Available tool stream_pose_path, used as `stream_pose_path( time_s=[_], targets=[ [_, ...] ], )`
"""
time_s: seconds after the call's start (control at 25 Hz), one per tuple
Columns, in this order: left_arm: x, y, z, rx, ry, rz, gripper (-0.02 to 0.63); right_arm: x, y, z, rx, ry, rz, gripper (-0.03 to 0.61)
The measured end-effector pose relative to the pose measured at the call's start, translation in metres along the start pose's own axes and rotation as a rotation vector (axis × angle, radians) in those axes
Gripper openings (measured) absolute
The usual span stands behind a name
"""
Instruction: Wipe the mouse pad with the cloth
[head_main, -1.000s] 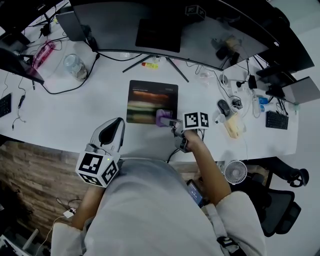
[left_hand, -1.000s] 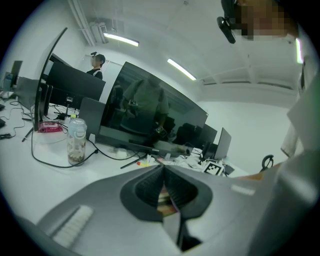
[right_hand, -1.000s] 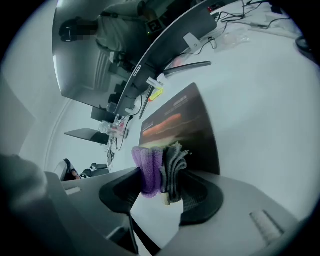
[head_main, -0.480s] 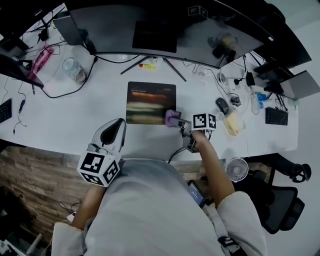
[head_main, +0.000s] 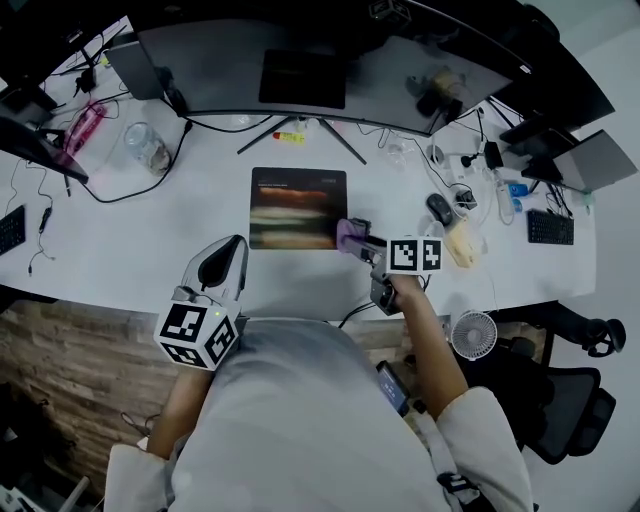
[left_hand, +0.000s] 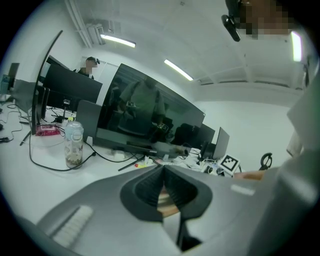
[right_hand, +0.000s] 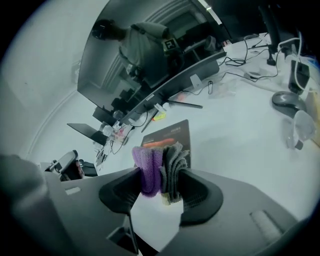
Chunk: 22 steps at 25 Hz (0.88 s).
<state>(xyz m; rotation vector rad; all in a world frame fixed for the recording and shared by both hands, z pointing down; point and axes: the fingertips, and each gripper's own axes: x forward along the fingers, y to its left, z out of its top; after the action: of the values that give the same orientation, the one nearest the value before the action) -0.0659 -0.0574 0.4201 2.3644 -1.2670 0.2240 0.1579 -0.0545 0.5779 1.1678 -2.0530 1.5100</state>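
A dark mouse pad (head_main: 297, 207) with coloured stripes lies on the white desk below the curved monitor; in the right gripper view the mouse pad (right_hand: 170, 136) shows beyond the jaws. My right gripper (head_main: 357, 238) is shut on a folded purple and grey cloth (head_main: 347, 233), which sits just off the pad's lower right corner. The cloth (right_hand: 160, 170) stands bunched between the right gripper (right_hand: 161, 184) jaws. My left gripper (head_main: 222, 264) hangs over the desk's near edge, left of the pad; in its own view the left gripper (left_hand: 162, 186) has its jaws together with nothing in them.
A wide curved monitor (head_main: 330, 60) on a splayed stand spans the back. A clear jar (head_main: 147, 145) and cable lie at the left. A mouse (head_main: 437, 209), cables and small items crowd the right side. A small fan (head_main: 472, 334) stands beyond the desk's edge.
The right gripper has dragged the cloth rightward, from the pad's lower right area to just off its corner. The left gripper has stayed put.
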Motion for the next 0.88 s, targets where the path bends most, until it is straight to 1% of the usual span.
stream_pose_path(
  time_s=[0.16, 0.4, 0.64, 0.76, 0.88],
  targets=[
    [-0.004, 0.003, 0.007, -0.022, -0.031, 0.019, 0.000, -0.017, 0.032, 0.012, -0.073, -0.087, 0.039, 0.218],
    [-0.007, -0.004, 0.009, -0.028, -0.045, 0.021, 0.000, -0.058, 0.076, 0.034, -0.244, -0.273, 0.042, 0.215],
    [-0.013, -0.001, 0.015, -0.029, -0.063, 0.045, 0.000, -0.102, 0.109, 0.048, -0.393, -0.451, -0.003, 0.212],
    [-0.015, -0.001, 0.018, -0.029, -0.064, 0.045, 0.000, -0.118, 0.121, 0.051, -0.439, -0.515, -0.020, 0.210],
    [-0.018, -0.002, 0.021, -0.036, -0.082, 0.059, 0.000, -0.131, 0.127, 0.055, -0.477, -0.567, -0.035, 0.203]
  ],
)
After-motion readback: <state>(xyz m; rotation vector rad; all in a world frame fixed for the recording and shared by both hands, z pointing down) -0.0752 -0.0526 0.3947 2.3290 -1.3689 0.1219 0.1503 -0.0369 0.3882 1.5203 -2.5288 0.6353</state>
